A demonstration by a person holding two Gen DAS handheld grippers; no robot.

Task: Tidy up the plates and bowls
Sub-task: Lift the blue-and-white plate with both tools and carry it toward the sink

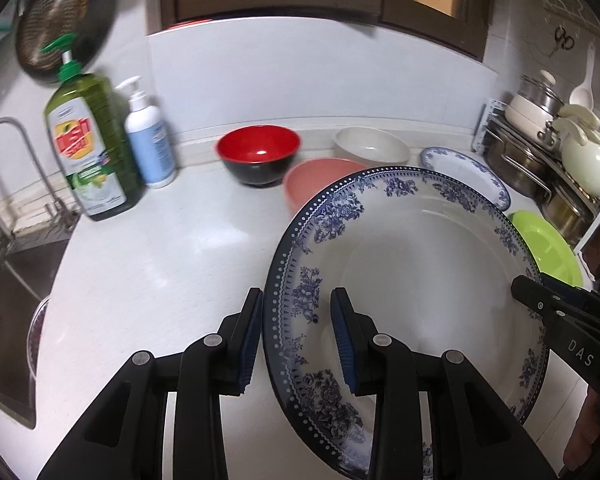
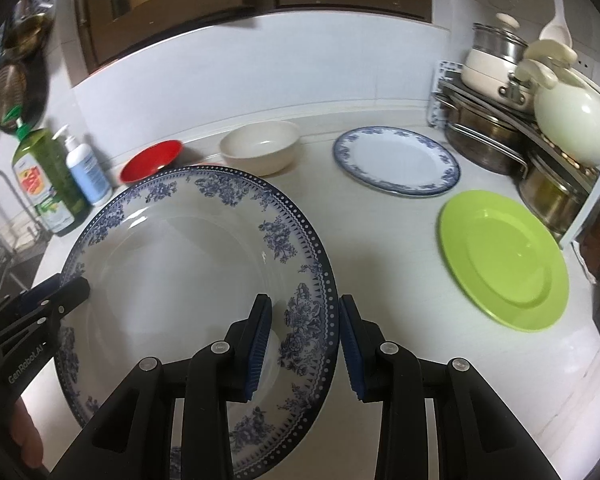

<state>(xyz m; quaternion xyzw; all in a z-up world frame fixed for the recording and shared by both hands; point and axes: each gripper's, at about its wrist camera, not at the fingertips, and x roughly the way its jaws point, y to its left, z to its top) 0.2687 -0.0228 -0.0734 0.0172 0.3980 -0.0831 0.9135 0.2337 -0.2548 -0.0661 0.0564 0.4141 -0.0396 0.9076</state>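
Note:
A large blue-and-white floral plate [image 1: 412, 288] is tilted above the white counter, held between both grippers; it also shows in the right wrist view [image 2: 172, 272]. My left gripper [image 1: 296, 336] straddles its left rim, jaws apart around the rim. My right gripper [image 2: 304, 344] straddles its right rim the same way, and its tip shows in the left wrist view [image 1: 540, 300]. A second floral plate [image 2: 396, 160] and a green plate [image 2: 504, 256] lie on the counter at right. A red bowl [image 1: 260, 152], a pink bowl [image 1: 316, 180] and a white bowl [image 2: 260, 144] stand at the back.
A green detergent bottle [image 1: 88, 148] and a white pump bottle [image 1: 148, 136] stand at back left beside the sink [image 1: 8, 280] and tap. A rack of pots and a cream kettle [image 2: 572, 120] fills the right corner. A strainer hangs on the left wall.

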